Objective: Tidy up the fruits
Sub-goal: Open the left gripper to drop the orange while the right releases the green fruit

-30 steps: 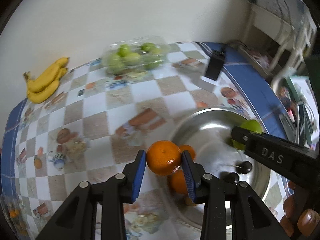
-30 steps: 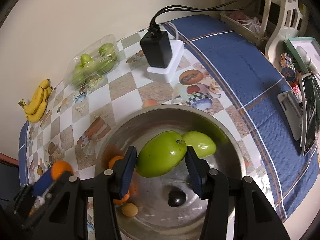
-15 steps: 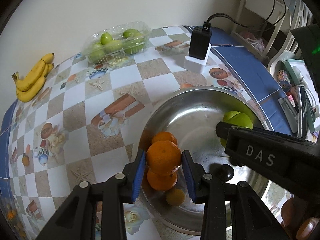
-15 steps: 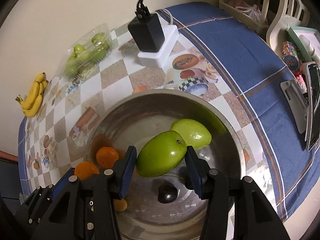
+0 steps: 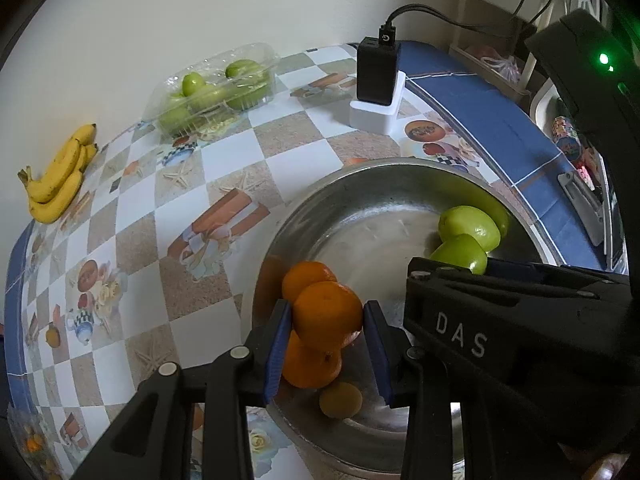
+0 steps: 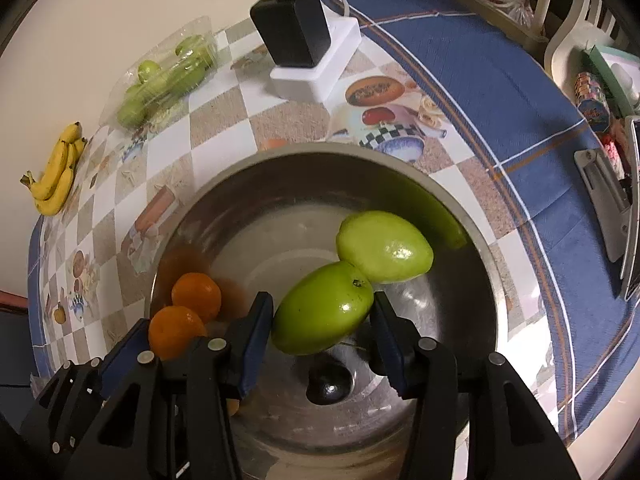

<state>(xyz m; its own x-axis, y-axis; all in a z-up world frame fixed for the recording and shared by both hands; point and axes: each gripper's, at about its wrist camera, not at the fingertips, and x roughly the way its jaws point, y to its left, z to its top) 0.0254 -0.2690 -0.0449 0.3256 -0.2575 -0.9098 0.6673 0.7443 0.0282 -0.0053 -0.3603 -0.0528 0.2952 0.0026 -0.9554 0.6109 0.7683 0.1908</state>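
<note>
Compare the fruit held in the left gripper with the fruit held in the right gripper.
The orange in the left gripper is round; the green fruit in the right gripper is oval and lies tilted. The orange has a dull, dimpled skin; the green fruit is smooth and glossy. The orange hangs over other oranges; the green fruit hangs beside another green one. Both are clamped between blue pads over the steel bowl.
</note>
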